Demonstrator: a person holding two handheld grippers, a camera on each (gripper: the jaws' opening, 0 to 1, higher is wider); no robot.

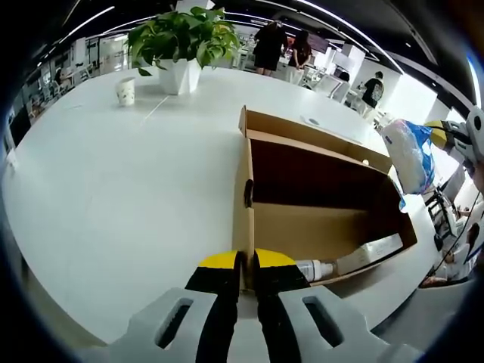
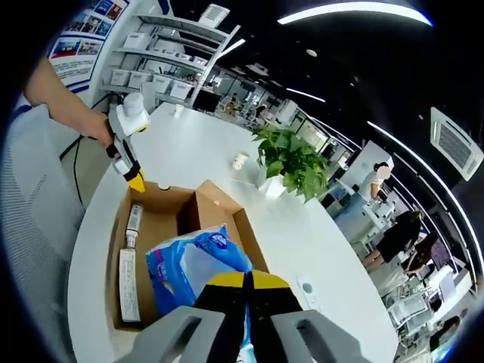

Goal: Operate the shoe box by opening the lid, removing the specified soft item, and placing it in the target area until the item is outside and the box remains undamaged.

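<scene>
The brown cardboard shoe box [image 1: 302, 219] lies open on the white table, its lid [image 1: 302, 128] folded back on the far side. My left gripper [image 1: 246, 262] is shut on the box's near wall, and it also shows at the box's end [image 2: 138, 181], held by a hand. My right gripper [image 2: 246, 281] is shut on a soft blue-and-white plastic pack [image 2: 193, 265], lifted above the box [image 2: 144, 219]. From the left gripper view this pack [image 1: 408, 155] hangs past the box's right end, under the right gripper [image 1: 446, 134]. A white tube [image 1: 367, 255] and a small bottle [image 1: 314, 268] lie inside.
A potted green plant [image 1: 181, 38] and a paper cup [image 1: 125, 91] stand at the table's far side. The white table [image 1: 113, 189] stretches left of the box. People stand in the background [image 1: 268, 45]. A grey chair [image 2: 30, 197] sits by the table edge.
</scene>
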